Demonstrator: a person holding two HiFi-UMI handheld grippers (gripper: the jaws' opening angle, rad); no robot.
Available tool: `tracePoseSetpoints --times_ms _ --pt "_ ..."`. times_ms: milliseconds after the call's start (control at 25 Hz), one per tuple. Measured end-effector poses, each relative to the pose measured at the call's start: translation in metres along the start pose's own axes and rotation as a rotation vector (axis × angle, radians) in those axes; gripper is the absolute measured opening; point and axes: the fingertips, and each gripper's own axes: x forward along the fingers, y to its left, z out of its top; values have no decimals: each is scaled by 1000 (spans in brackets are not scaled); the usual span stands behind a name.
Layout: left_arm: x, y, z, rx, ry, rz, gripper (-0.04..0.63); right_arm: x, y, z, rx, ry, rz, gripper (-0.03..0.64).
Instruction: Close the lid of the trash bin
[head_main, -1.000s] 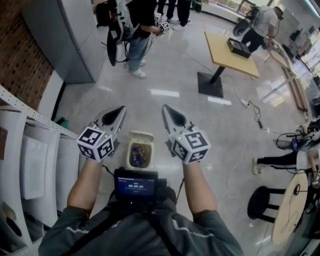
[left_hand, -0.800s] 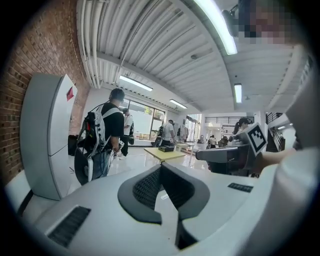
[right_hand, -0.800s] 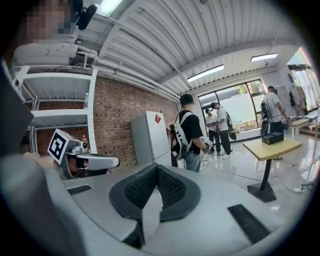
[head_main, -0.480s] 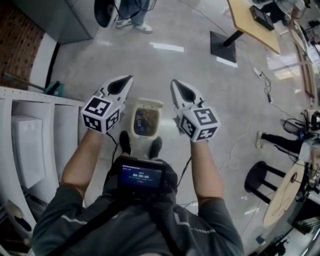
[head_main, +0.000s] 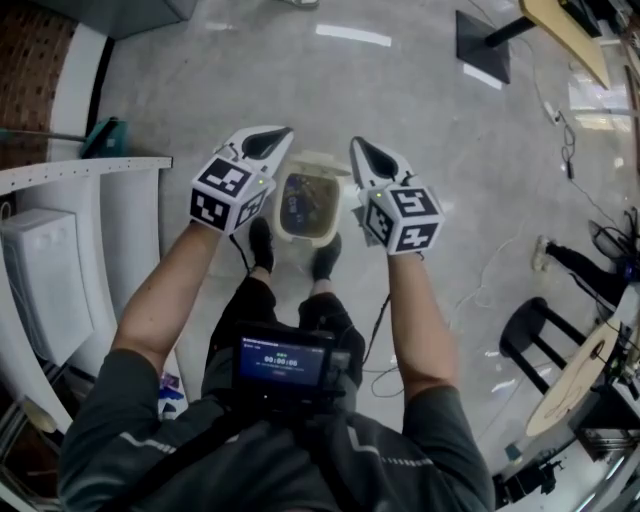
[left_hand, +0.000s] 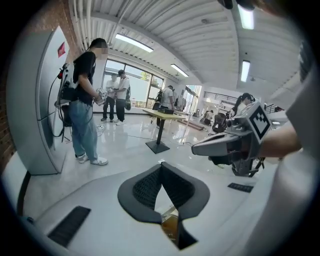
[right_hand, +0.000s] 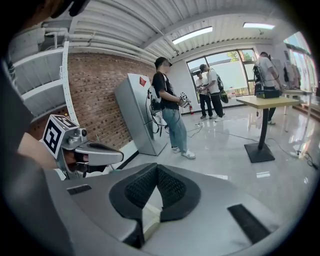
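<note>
Head view, left to right:

- White shelving unit (head_main: 60, 250) fills the left edge. A brick wall (head_main: 35, 70) is in the upper left corner.
- Left gripper (head_main: 272, 136) sits left of centre, with its marker cube toward the camera. The jaws are closed tip to tip and clamp nothing. Its own view shows only a sliver of the bin interior through the gap behind the tips.
- Small cream plastic trash bin (head_main: 305, 232) stands on the grey polished floor (head_main: 400, 90) at frame centre, between the two grippers and below them.
- The bin mouth is open and mixed rubbish shows inside. Its cream lid (head_main: 322, 160) is flipped up at the far, upper edge of the opening. Neither gripper touches the bin or the lid.
- Person's black shoes (head_main: 262, 245) are just below the bin in the frame, almost against it.
- Right gripper (head_main: 362, 152) is right of centre, level with the left one. Its jaws are also pressed together and empty, as its own view confirms.
- Black square table base (head_main: 482, 45) is in the upper right, and a black round stool (head_main: 530, 330) is in the lower right.

Left gripper view: a person in a black top and blue jeans (left_hand: 82, 100) stands on the left beside a tall grey cabinet (left_hand: 42, 110).
</note>
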Motion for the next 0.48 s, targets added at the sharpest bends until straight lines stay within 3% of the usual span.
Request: tracePoseSetpoints --times_ms 80,320,480 --pt "11 -3 -16 -17 23 -22 -5 10 -3 -19 23 28 -6 11" --pt "44 -2 -59 30 99 -43 -5 44 -25 -65 66 102 -36 11" --pt "66 13 -100 -45 151 -42 -5 64 -38 -101 89 166 -58 11"
